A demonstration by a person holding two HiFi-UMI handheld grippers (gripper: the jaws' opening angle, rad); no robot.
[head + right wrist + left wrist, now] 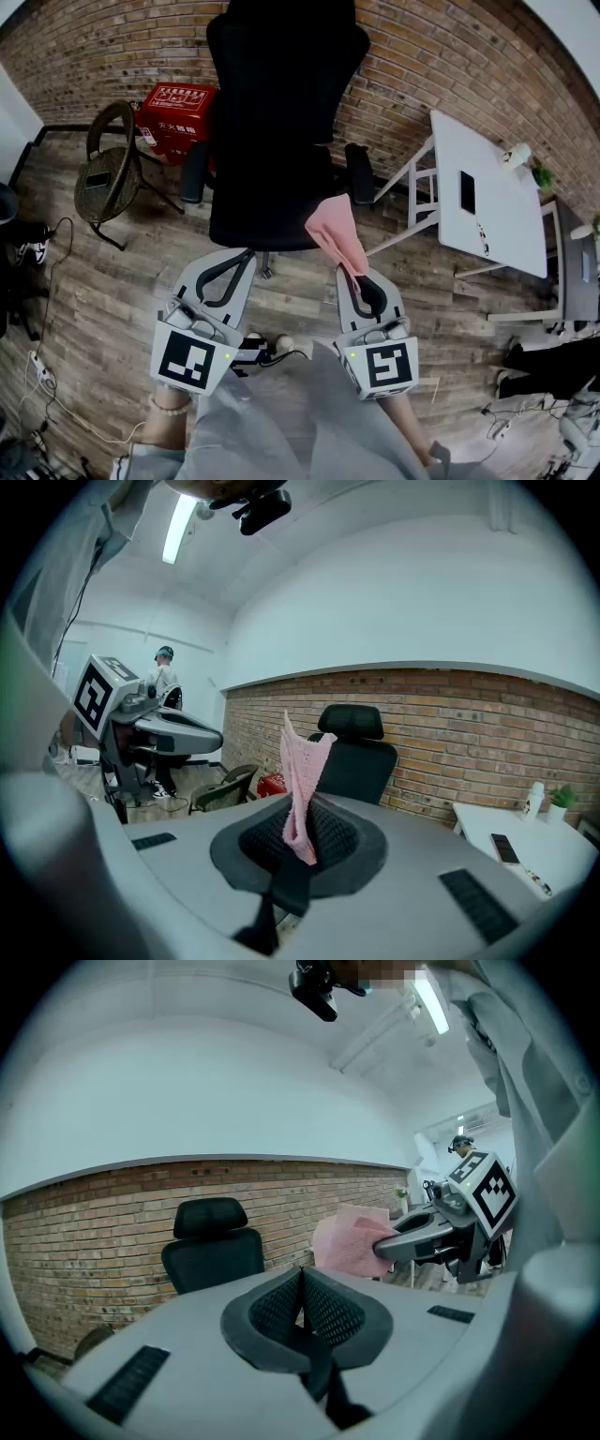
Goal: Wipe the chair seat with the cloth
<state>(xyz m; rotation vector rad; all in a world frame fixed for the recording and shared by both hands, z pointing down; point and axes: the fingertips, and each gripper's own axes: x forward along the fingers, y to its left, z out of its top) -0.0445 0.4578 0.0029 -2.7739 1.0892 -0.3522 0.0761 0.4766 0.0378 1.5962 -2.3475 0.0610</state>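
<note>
Head view: the black padded office-chair seat point(267, 211) lies straight ahead of both your grippers. The pink knitted cloth point(339, 239) runs lengthwise from your right gripper point(366, 289) out over the seat's front right corner.
Left gripper view: left gripper point(302, 1312), jaws pressed together, nothing held.
Right gripper view: jaws clamped on the cloth's lower end, with the free end standing toward the chair.

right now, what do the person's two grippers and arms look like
Both the left gripper and right gripper have pale grey wedge-shaped shells, black jaws, and a cube with black-and-white square markers. A bead bracelet sits on the left wrist; the clothing is grey.
</note>
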